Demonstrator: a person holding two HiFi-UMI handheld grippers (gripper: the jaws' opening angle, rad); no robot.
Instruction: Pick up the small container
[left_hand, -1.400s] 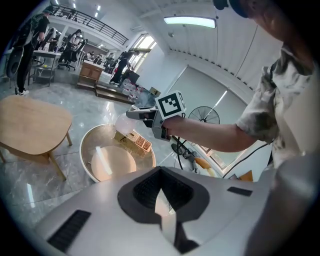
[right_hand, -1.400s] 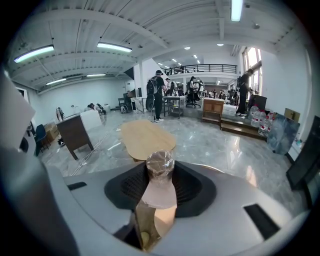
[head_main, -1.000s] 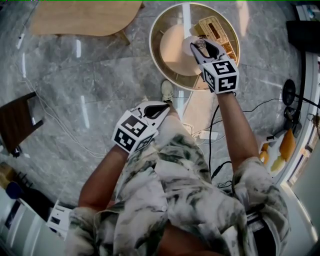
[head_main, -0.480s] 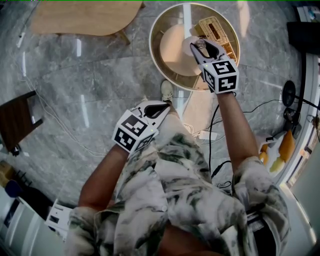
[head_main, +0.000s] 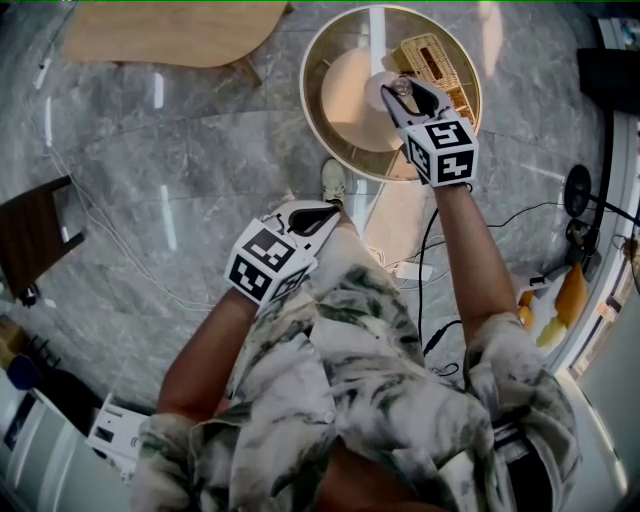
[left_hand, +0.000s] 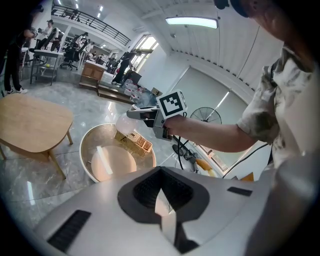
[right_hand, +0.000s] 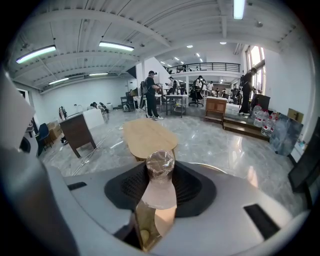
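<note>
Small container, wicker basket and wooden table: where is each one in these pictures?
small container (right_hand: 160, 166), right gripper view, on its crinkled clear lid
wicker basket (head_main: 432, 58), head view, on its woven side
wooden table (head_main: 170, 35), head view, middle of its top

Grey veined marble floor (head_main: 200, 150), pale tan wooden table (head_main: 170, 35) far left, cream round tub (head_main: 312, 70) with tan woven basket (head_main: 432, 58), translucent whitish small container (right_hand: 160, 192), black-and-white square markers on white right gripper (head_main: 402, 92) and left gripper (head_main: 328, 211), white-and-grey-green mottled shirt (head_main: 380, 400), dark brown cabinet (head_main: 35, 240) left.
</note>
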